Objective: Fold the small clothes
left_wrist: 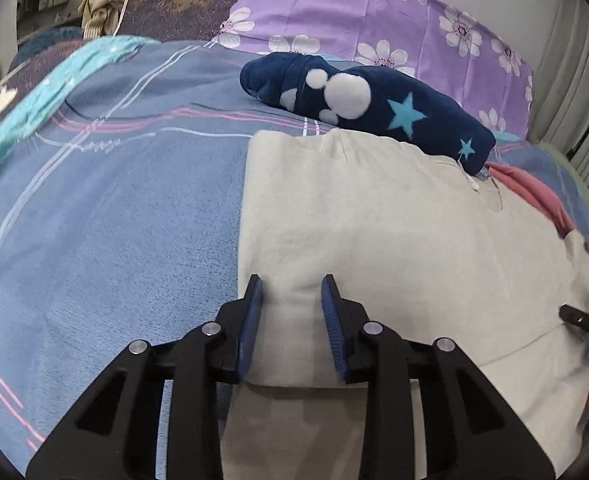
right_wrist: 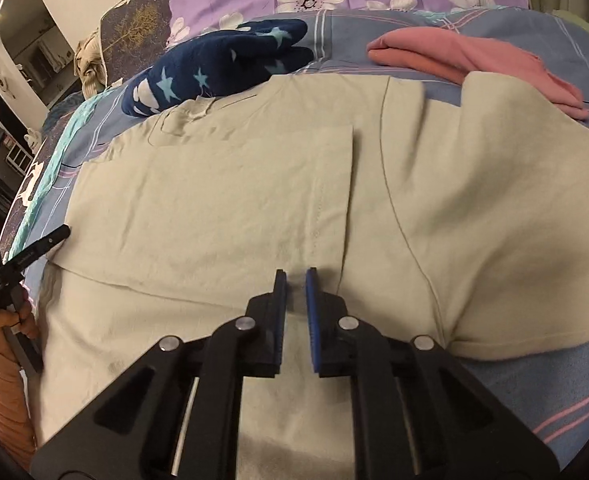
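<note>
The left gripper (left_wrist: 292, 292), jaws apart, straddles the cream shirt's (left_wrist: 374, 220) near-left edge; the right gripper (right_wrist: 295, 280), nearly closed and empty, hovers mid-shirt.

Cream garment (left_wrist: 374, 220) near hem runs under the left gripper (left_wrist: 292, 284), cut off by bottom edge. Its far right corner covers part of pink cloth (right_wrist: 474, 60). Navy star fleece (left_wrist: 374, 100) hides the garment's collar edge. Right gripper (left_wrist: 586, 322) mostly out of left view; grip unclear. Background shelves too blurry.
</note>
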